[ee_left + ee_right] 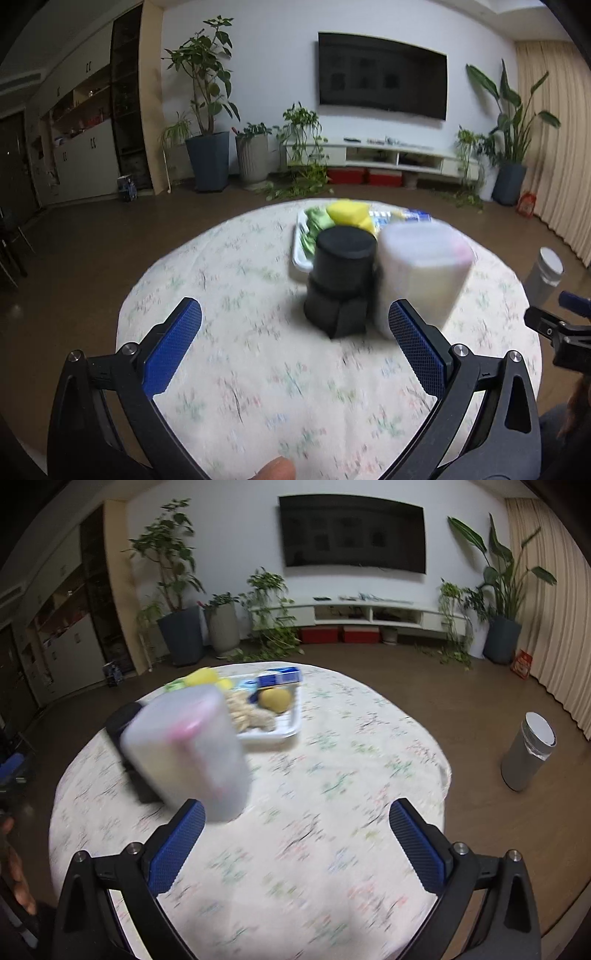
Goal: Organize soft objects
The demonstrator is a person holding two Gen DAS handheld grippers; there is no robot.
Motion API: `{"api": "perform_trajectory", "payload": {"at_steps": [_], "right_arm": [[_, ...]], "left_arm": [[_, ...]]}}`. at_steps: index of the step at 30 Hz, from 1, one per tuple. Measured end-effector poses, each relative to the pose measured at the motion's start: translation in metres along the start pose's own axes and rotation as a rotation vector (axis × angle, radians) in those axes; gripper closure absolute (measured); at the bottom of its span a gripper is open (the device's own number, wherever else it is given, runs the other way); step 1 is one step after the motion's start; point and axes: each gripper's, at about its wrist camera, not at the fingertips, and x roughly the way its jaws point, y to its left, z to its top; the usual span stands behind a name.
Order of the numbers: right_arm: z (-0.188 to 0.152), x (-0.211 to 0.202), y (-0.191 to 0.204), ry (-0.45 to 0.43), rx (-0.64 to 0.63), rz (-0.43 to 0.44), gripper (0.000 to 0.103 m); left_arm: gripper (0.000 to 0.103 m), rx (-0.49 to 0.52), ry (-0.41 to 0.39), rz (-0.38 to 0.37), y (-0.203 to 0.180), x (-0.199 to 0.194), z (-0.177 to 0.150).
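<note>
A white tray point(284, 729) at the far side of the round table holds soft objects: a yellow plush point(274, 699), a beige plush point(247, 712), yellow items point(347, 212) and a green one point(317, 218), plus a blue-and-white pack point(279, 677). In front of it stand a black cylindrical container point(341, 273) and a translucent white lidded container point(421, 273), also in the right wrist view point(188, 749). My left gripper point(293, 336) is open and empty, just short of both containers. My right gripper point(297, 834) is open and empty, right of the white container.
The table has a floral cloth point(332, 775). A grey bin point(528, 753) stands on the floor to the right. Potted plants, a TV bench and a wall TV are at the back. The right gripper shows at the right edge of the left wrist view point(565, 325).
</note>
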Motion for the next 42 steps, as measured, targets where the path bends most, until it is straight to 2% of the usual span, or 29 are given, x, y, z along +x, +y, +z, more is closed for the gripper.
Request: {"api": "perform_trajectory", "payload": {"at_steps": [5, 18, 24, 31, 36, 42], "right_arm": [[-0.016, -0.02, 0.026, -0.036, -0.047, -0.013, 0.001], [-0.027, -0.041, 0.042, -0.068, -0.079, -0.068, 0.001], [-0.029, -0.041, 0.044, -0.065, -0.086, -0.079, 0.001], [-0.032, -0.039, 0.047, -0.057, -0.093, -0.094, 0.001], [-0.033, -0.037, 0.049, -0.052, -0.095, -0.1, 0.001], [-0.035, -0.034, 0.051, -0.046, -0.096, -0.105, 0.0]], "left_arm": [[0.0, -0.002, 0.019, -0.004, -0.01, -0.017, -0.014], [0.0, -0.025, 0.068, -0.004, -0.018, -0.034, -0.026], [0.0, -0.006, 0.093, 0.035, -0.021, -0.031, -0.026], [0.0, -0.026, 0.107, 0.01, -0.019, -0.028, -0.028], [0.0, -0.028, 0.131, 0.045, -0.018, -0.025, -0.029], [0.0, -0.056, 0.144, 0.013, -0.015, -0.025, -0.033]]}}
